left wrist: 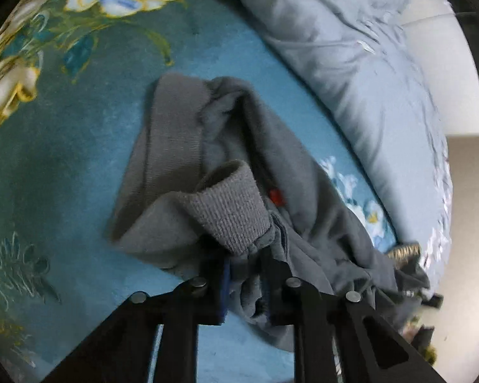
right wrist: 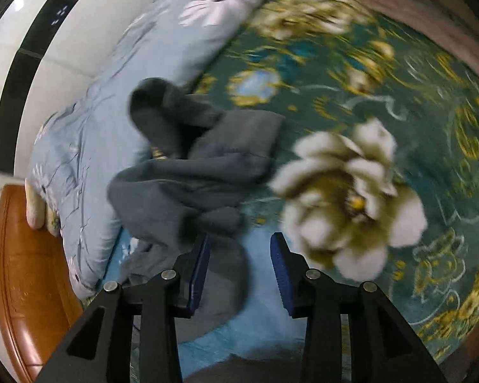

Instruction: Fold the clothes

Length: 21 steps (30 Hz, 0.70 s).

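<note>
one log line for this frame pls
left gripper: shut on crumpled grey knit garment | right gripper: open, empty | surface: teal floral bedspread

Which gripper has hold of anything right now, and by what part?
The left gripper pinches the grey knit garment just below its ribbed cuff. The right gripper is open, holding nothing.

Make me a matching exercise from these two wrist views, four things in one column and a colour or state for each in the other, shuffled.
Things:
1. left claw
2. right claw
3. garment
4. pillow

States or colours:
A. open, nothing between the pads
B. pale blue, lying along the bed's edge
C. shut on grey fabric
D. grey, crumpled on the floral bedspread

Pairs: 1-C, 2-A, 3-D, 4-B
</note>
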Each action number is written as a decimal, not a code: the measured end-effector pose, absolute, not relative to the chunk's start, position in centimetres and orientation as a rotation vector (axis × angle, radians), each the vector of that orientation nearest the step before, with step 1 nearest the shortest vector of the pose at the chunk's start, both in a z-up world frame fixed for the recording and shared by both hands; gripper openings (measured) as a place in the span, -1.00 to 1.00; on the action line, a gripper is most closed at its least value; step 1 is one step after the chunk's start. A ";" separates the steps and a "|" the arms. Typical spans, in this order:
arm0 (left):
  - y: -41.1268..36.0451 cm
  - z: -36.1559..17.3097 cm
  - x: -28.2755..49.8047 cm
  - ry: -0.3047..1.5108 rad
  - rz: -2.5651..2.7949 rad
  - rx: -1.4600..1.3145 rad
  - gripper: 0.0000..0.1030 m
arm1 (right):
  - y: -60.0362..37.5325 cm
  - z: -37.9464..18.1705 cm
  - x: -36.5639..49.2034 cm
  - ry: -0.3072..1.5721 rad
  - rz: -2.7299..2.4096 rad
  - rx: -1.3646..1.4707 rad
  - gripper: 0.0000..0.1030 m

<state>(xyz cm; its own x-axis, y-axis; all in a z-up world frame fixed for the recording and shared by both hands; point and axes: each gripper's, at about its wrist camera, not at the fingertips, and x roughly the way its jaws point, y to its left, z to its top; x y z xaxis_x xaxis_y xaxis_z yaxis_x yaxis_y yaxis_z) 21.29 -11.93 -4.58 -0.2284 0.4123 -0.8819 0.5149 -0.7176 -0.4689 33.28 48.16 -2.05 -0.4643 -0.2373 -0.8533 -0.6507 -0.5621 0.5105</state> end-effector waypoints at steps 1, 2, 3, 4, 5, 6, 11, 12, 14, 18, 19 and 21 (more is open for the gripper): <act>-13.0 -3.8 21.4 1.181 -2.118 1.839 -0.81 | 48.3 -2.4 33.4 1.287 2.097 -1.448 -0.22; -14.3 -2.7 21.5 1.203 -2.138 1.773 -0.81 | 48.4 -2.9 33.6 1.290 2.091 -1.460 -0.22; -15.7 -1.5 21.6 1.222 -2.160 1.706 -0.81 | 48.4 -3.2 33.5 1.297 2.095 -1.465 -0.22; -17.3 -0.2 21.7 1.206 -2.189 1.643 -0.81 | 48.5 -3.5 33.3 1.311 2.103 -1.464 -0.22; -18.9 1.2 21.7 1.178 -2.218 1.580 -0.82 | 48.5 -3.6 33.1 1.332 2.112 -1.456 -0.22; -20.5 2.2 21.9 1.159 -2.233 1.530 -0.82 | 48.6 -3.7 32.7 1.356 2.120 -1.447 -0.22; -24.2 0.4 25.0 1.285 -2.064 1.515 -0.82 | 48.7 -6.8 30.1 1.566 2.070 -1.469 0.03; -24.7 -0.2 25.6 1.318 -2.021 1.520 -0.82 | 49.0 -7.7 29.7 1.614 2.030 -1.489 0.03; -25.0 -1.5 26.7 1.365 -1.947 1.543 -0.82 | 49.9 -8.3 29.0 1.636 1.996 -1.473 0.03; -23.9 -2.3 27.0 1.372 -1.904 1.582 -0.81 | 52.0 -8.8 27.2 1.629 1.956 -1.418 0.03; -23.8 -2.0 26.8 1.367 -1.917 1.581 -0.81 | 52.2 -9.1 26.7 1.611 1.934 -1.430 0.03; -23.7 -1.3 26.2 1.354 -1.949 1.577 -0.81 | 52.4 -9.7 26.1 1.598 1.890 -1.438 0.03</act>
